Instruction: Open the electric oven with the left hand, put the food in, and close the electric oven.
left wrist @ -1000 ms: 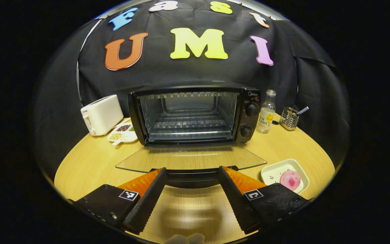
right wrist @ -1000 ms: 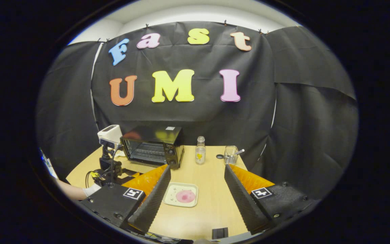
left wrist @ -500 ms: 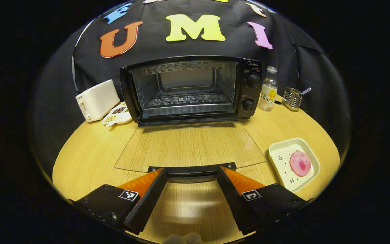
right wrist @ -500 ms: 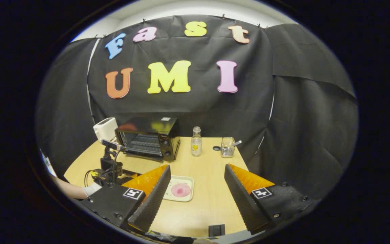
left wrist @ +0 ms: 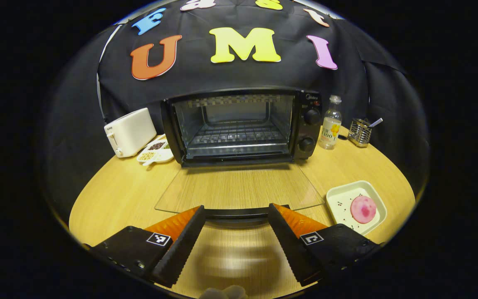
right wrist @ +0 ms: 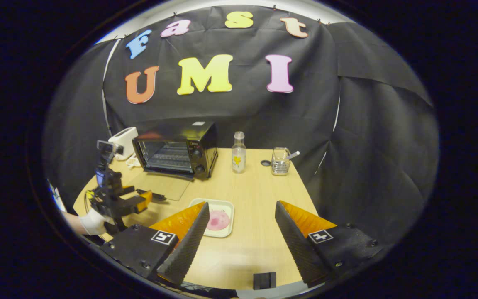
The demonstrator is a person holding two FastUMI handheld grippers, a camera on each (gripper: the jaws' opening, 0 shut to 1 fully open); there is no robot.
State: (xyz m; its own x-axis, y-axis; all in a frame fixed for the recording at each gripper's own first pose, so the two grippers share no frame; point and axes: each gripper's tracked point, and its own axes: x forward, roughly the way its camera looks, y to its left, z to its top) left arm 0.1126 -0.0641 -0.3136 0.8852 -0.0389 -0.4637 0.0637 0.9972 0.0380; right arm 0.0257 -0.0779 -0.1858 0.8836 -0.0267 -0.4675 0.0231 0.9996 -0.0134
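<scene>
I have the oven [left wrist: 239,126] door [left wrist: 239,192] down flat; my left claw [left wrist: 236,214] gapes empty by its handle. Next, my wide-open, empty right claw [right wrist: 242,209] must grab the food [right wrist: 217,220] on its tray [right wrist: 225,204].

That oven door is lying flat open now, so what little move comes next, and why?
Probably the right gripper dips toward the white tray and closes on the pink food. The oven stands open, its glass door down flat and its rack bare, while the food sits on the tray just ahead of the gripper's open fingers.
</scene>
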